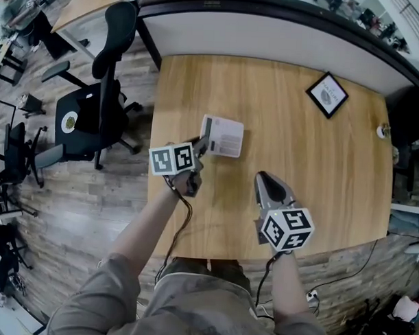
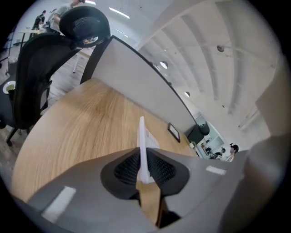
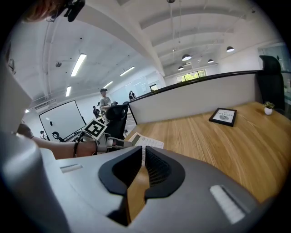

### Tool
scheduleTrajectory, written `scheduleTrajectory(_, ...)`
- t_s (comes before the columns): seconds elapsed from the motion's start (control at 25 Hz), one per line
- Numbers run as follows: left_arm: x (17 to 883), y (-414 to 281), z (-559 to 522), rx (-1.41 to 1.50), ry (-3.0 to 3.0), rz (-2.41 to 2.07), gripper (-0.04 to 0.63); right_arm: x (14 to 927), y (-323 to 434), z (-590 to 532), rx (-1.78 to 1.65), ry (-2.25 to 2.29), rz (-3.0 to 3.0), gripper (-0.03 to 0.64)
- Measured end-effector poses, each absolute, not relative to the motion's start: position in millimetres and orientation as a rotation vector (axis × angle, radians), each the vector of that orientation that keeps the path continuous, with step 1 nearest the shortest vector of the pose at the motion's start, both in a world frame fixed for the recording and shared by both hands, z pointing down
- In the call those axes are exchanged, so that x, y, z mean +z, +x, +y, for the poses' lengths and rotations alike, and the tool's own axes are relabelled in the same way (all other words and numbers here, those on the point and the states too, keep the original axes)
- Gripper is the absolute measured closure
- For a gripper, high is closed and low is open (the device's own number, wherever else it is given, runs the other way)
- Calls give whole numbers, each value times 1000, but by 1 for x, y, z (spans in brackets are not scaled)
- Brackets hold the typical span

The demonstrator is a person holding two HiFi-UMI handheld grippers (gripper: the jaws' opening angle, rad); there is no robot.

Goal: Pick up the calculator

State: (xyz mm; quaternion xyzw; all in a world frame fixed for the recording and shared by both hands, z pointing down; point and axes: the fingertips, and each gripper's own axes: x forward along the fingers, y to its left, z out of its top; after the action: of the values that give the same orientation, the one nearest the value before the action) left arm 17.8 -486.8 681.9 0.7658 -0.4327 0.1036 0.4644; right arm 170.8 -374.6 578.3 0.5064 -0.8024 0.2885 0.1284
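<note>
Mid-frame, the left gripper (image 1: 204, 140) clamps only the near edge of the flat white plastic calculator (image 1: 223, 136), which may pivot and slip, while the right gripper (image 1: 266, 182), lower right, is nearly closed and empty.

- The left hand-held gripper (image 1: 204, 138) meets the left edge of the calculator (image 1: 226, 136) on the wooden surface (image 1: 319, 174).
- The right hand-held gripper (image 1: 265, 179) is nearer the person, apart from the calculator.
- A framed picture (image 1: 327, 95) lies far right.
- An office chair (image 1: 95, 115) stands left.
</note>
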Motion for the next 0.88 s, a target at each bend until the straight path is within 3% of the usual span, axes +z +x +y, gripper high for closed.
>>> scheduleTrajectory(0.88,365,-12,-337,121,2570,-1233,552,314,165,-249,276,1601,-2698,584)
